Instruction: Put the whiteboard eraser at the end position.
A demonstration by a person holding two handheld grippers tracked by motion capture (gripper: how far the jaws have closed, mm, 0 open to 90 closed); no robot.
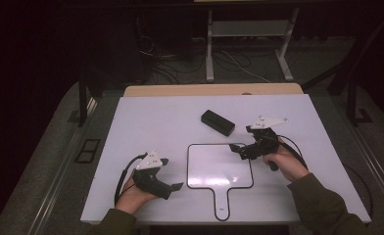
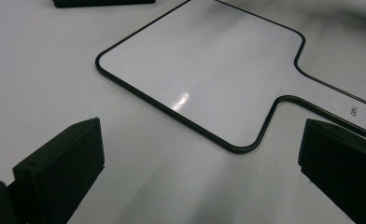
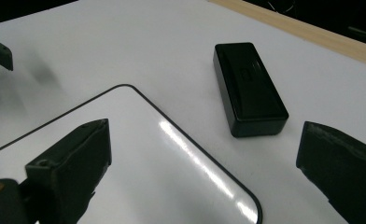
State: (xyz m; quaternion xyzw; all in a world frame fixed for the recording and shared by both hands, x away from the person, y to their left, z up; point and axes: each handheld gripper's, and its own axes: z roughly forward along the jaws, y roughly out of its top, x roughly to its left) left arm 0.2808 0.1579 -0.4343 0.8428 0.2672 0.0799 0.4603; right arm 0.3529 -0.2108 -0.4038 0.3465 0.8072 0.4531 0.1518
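Black eraser block [image 1: 218, 122] lies near the desk's [image 1: 146, 117] far edge, beyond the whiteboard paddle [image 1: 219, 166]. Right gripper [image 1: 239, 149] spread, empty, over the paddle's far right corner; left gripper [image 1: 173, 183] seemingly spread, near the front edge.

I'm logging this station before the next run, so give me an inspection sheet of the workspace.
Surface: white table top, no marks seen.
Job's things: paddle-shaped whiteboard lies flat, handle toward the person; black eraser block lies behind it, apart from it.
Clutter: nothing seen.
Grippers: left tool open, empty, beside the board; right tool open, empty, at the board's far right corner.
Cables: one black cable trails from each tool.
Surroundings: dark floor, table legs, loose wires behind.
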